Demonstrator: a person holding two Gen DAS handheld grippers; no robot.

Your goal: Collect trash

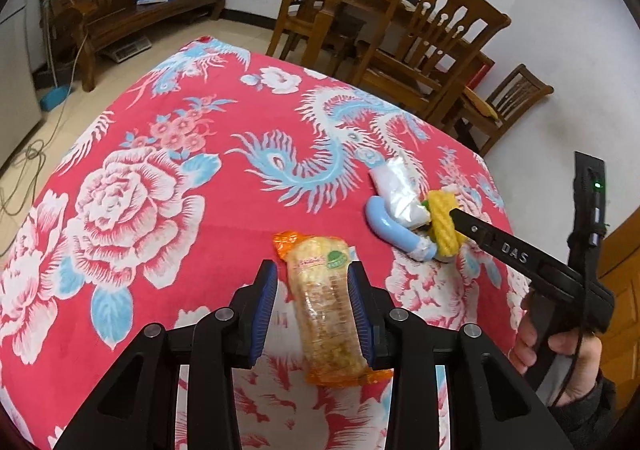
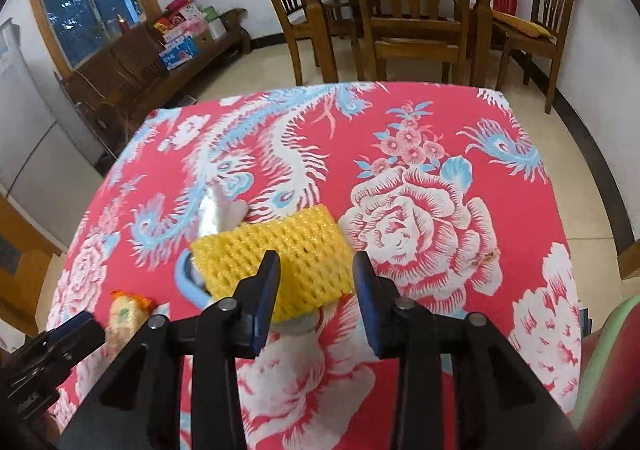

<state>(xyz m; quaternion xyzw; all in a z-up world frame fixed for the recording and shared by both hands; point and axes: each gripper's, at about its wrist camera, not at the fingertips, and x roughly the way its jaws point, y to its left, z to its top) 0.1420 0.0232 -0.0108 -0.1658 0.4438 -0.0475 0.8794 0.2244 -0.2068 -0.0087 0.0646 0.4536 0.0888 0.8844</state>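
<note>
Left claw (image 1: 312, 302) open around snack packet (image 1: 326, 302), right claw (image 2: 316, 290) open over yellow foam net (image 2: 272, 254)

Blue curved piece (image 2: 188, 282) mostly hidden behind yellow foam net (image 2: 276, 254).

Black grippers, blue-padded fingers (image 1: 267, 310), silver screws, "DAS" lettering.

Bare red tablecloth (image 1: 168, 250) all around; yellow foam net (image 2: 272, 262), blue ring (image 1: 386, 226) and wrapper clustered beside snack packet (image 1: 326, 306).
</note>
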